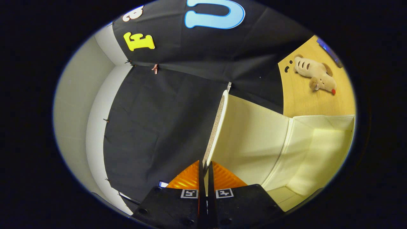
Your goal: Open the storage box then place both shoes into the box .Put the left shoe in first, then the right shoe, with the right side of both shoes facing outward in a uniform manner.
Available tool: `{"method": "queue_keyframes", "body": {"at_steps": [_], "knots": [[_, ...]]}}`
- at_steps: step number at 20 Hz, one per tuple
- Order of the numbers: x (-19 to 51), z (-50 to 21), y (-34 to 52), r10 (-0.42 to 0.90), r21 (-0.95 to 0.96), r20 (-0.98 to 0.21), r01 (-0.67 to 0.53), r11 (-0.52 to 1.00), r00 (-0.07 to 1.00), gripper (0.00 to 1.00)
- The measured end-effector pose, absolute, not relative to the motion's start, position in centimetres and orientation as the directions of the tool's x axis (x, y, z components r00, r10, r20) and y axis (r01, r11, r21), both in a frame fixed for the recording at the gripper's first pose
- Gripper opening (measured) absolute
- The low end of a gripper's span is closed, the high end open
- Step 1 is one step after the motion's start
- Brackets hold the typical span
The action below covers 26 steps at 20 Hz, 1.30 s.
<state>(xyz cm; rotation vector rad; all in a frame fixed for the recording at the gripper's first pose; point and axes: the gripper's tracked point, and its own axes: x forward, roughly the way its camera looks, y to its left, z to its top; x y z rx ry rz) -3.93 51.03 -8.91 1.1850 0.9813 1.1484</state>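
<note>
My gripper [206, 170] is shut on the edge of the storage box's lid [217, 125], a thin cream panel seen edge-on that rises away from the fingers. The lid is swung up, and its pale inner face [251, 136] runs off to the right of the fingers. Beyond that face lies the cream storage box [318, 152], its inside walls showing. The whole view is rolled sideways.
A wooden table top [302, 98] lies past the box, with a tan plush toy [316, 76] lying on it. A blue object [329, 51] sits at the table's far edge. The booth's black cloth wall [159, 121] and a white wall [76, 108] stand behind.
</note>
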Motion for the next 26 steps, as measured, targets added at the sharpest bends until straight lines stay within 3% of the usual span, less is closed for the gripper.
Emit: {"method": "queue_keyframes", "body": {"at_steps": [2,4,9,20,26], "knots": [[-4.1,-9.1,52.7,0.987,0.991,0.004,-0.131,0.018,0.161,0.06],[-3.9,-10.1,53.5,0.986,0.986,-0.031,-0.159,0.057,0.164,0.14],[-4.0,-10.9,52.9,0.983,0.978,-0.064,-0.185,0.096,0.171,0.92],[-3.3,-10.1,40.8,0.957,0.964,-0.077,-0.225,0.143,0.279,0.92],[-3.9,-13.2,28.1,0.886,0.875,-0.214,-0.322,0.36,0.411,0.93]]}}
